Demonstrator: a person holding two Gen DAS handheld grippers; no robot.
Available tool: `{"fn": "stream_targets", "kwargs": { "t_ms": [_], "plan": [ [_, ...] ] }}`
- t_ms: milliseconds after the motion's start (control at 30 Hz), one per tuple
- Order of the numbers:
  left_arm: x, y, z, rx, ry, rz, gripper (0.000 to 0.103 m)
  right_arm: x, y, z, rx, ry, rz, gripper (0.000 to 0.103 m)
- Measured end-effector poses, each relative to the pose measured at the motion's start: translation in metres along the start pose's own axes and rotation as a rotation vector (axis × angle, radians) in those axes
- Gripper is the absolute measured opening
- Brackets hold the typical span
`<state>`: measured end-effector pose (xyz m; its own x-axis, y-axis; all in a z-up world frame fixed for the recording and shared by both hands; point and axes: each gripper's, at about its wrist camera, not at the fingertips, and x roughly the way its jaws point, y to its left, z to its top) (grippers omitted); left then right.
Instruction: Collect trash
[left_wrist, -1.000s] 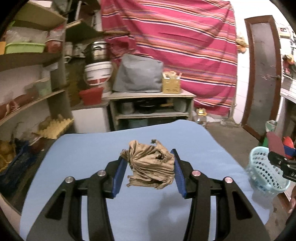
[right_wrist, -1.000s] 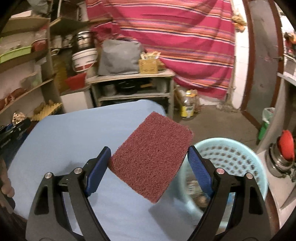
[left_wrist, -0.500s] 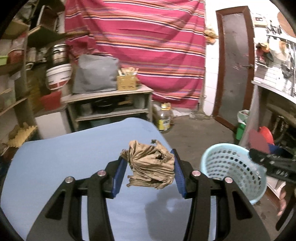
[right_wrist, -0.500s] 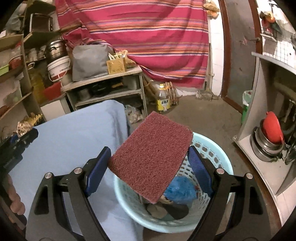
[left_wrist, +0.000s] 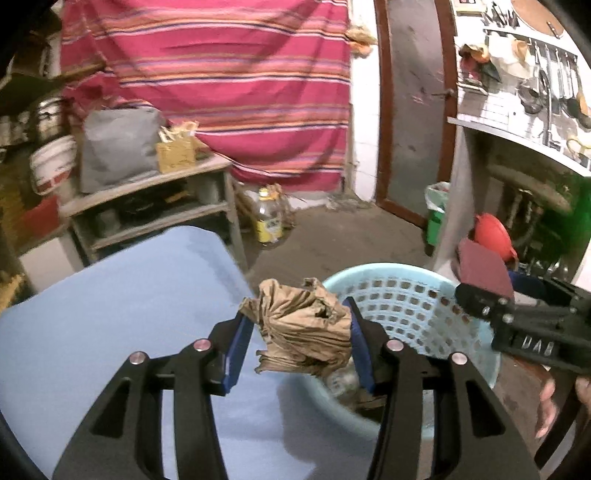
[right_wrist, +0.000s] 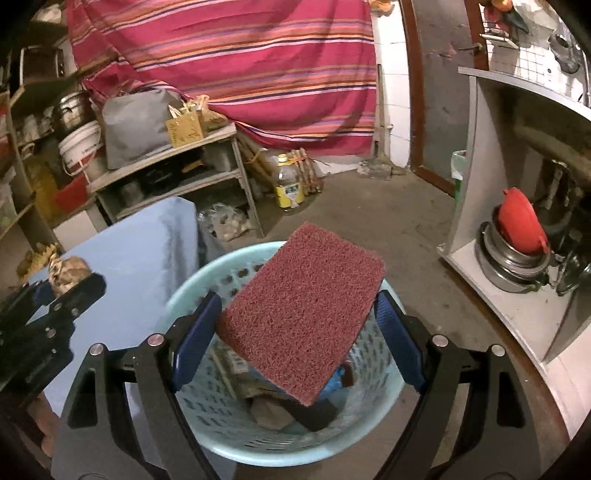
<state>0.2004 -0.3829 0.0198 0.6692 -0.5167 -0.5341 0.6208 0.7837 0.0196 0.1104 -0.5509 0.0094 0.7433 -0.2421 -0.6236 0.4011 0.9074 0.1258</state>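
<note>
Above the light-blue perforated basket (right_wrist: 207, 417), the right gripper (right_wrist: 295, 325) points forward and downward, its blue-padded fingers (right_wrist: 192, 338) clamped on a maroon scouring pad (right_wrist: 301, 317) that lies tilted, one corner low over the basket's interior. Scraps already lie at the basket's bottom. To its left, the left gripper (left_wrist: 297, 339) is held level at the edge of the blue-covered table (left_wrist: 122, 314), beside the basket's rim (left_wrist: 373, 271), with both pads pressed against a crumpled brown paper wad (left_wrist: 303, 328) suspended between them. Seen from the left wrist view, the right gripper (left_wrist: 476, 295) reaches in from the right over the basket's far side, the person's hand (left_wrist: 554, 402) partly visible beneath it. A striped red curtain (left_wrist: 221, 81) hangs behind.
</note>
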Motion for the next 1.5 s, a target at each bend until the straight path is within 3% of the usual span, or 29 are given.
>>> {"fn": "stream_targets", "kwargs": {
  "t_ms": [300, 367, 433, 567, 1033, 1200, 1300, 1500],
  "plan": [
    [0.042, -0.026, 0.010, 0.009, 0.065, -0.057, 0.053, -0.002, -0.032, -0.001, 0.091, -0.002, -0.016, 0.083],
    [0.045, -0.027, 0.009, 0.019, 0.084, -0.065, 0.069, -0.002, -0.035, -0.002, 0.099, -0.001, -0.021, 0.083],
    [0.044, -0.029, 0.009, 0.027, 0.072, -0.047, 0.077, -0.001, -0.036, -0.002, 0.105, 0.003, -0.022, 0.083],
    [0.040, -0.022, 0.006, 0.017, 0.081, -0.036, 0.078, 0.001, -0.036, -0.002, 0.104, 0.009, -0.025, 0.083],
    [-0.001, 0.019, 0.002, -0.041, 0.039, 0.031, 0.079, 0.026, -0.003, 0.000, 0.044, 0.030, -0.016, 0.084],
    [-0.022, 0.034, 0.002, -0.068, 0.020, 0.052, 0.080, 0.033, 0.013, 0.002, 0.018, 0.022, -0.004, 0.097],
    [-0.045, 0.048, -0.004, -0.085, -0.003, 0.083, 0.089, 0.035, 0.022, 0.000, 0.000, 0.022, -0.013, 0.098],
    [-0.104, 0.084, -0.025, -0.130, -0.050, 0.150, 0.089, 0.020, 0.045, -0.007, -0.045, 0.008, -0.001, 0.099]
  ]
}}
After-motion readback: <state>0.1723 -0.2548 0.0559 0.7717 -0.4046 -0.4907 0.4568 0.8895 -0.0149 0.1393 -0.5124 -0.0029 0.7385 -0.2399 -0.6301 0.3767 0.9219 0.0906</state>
